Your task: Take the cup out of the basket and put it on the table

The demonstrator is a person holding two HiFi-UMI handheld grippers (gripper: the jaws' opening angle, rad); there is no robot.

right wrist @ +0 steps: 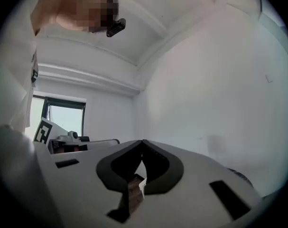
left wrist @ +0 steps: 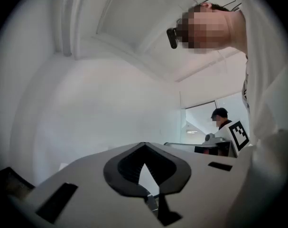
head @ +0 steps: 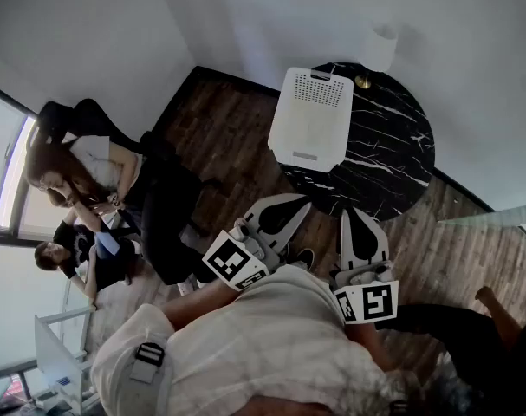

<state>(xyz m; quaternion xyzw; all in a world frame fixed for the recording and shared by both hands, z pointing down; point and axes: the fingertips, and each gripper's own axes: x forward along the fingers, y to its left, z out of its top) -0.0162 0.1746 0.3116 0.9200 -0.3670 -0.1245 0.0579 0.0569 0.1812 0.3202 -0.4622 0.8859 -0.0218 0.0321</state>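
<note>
- Cup (head: 382, 46): a white cylinder that may be it stands on the far rim of the table (head: 392, 159), just beyond the basket (head: 310, 120). It is too small to tell for sure.
- The basket is white with a perforated far end. It lies on the left part of the round black marble table and its near-left corner juts over the edge. What it holds cannot be made out.
- A small gold thing (head: 364, 82) sits between the cylinder and the basket's far right corner.
- Left gripper (head: 299, 206): held near the person's chest, short of the table. Its own view shows the jaw tips (left wrist: 144, 146) touching, with nothing between them.
- Right gripper (head: 353, 217): beside the left one at the table's near edge. Its tips (right wrist: 143, 144) are likewise pressed together on nothing.
- Two people (head: 81, 180) sit well to the left on the wood floor (head: 237, 137).
</note>
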